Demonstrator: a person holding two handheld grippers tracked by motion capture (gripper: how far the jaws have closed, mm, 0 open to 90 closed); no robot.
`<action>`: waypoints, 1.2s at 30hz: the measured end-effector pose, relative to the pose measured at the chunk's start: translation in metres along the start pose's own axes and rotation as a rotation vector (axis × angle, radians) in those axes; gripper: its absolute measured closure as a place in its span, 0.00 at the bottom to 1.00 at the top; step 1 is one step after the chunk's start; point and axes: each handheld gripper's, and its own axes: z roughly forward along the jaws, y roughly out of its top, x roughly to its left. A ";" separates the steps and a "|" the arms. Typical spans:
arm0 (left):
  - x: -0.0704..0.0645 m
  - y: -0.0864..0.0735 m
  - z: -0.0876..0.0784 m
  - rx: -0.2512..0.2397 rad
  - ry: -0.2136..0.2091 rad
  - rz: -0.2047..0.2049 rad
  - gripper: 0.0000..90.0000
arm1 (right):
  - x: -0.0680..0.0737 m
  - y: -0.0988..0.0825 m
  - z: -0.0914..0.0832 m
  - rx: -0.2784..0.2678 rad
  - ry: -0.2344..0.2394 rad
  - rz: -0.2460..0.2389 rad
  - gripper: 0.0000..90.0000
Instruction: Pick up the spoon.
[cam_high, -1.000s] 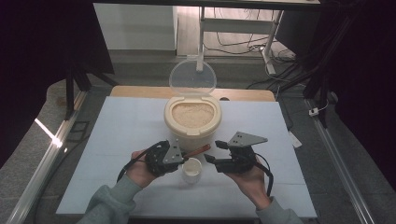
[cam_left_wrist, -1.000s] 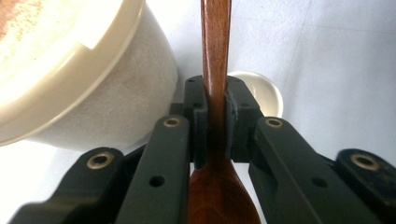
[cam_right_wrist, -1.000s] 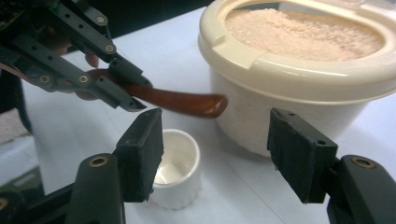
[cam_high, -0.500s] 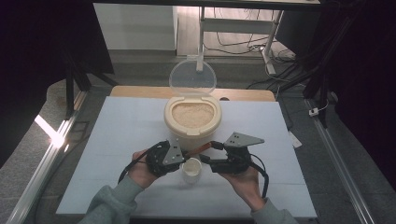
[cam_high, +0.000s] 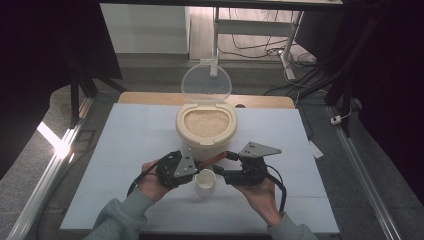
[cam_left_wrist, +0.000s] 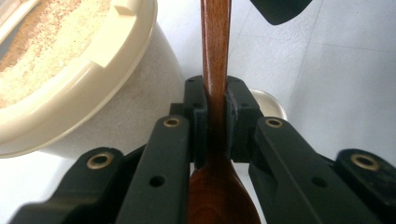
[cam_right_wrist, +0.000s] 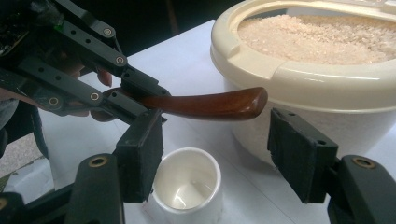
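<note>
Left tongs (cam_left_wrist: 215, 116) pinch a wooden spoon (cam_right_wrist: 205, 103) by its neck, handle extended between the spread right tongs (cam_right_wrist: 215, 154). White cup (cam_right_wrist: 187, 186) stands empty just below; rice container (cam_high: 206, 127) beyond. Judged step: handover. Next: right tongs close on handle.

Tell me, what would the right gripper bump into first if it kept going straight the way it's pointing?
Probably the wooden spoon handle, which lies across just ahead of the right gripper, above the white cup. Depth is hard to judge.

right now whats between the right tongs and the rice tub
The wooden spoon handle, held by the left tongs, crosses between the open right tongs and the rice tub in the right gripper view.
</note>
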 end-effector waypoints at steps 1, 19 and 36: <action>0.000 0.000 0.000 -0.002 0.000 -0.001 0.89 | 0.000 0.000 0.000 -0.001 0.001 0.001 0.40; -0.006 0.001 0.002 -0.012 0.028 0.011 0.89 | 0.007 0.002 0.007 -0.078 0.010 0.065 0.53; -0.006 -0.003 0.002 0.008 0.059 0.032 0.89 | 0.004 0.002 0.010 -0.176 0.126 0.152 0.82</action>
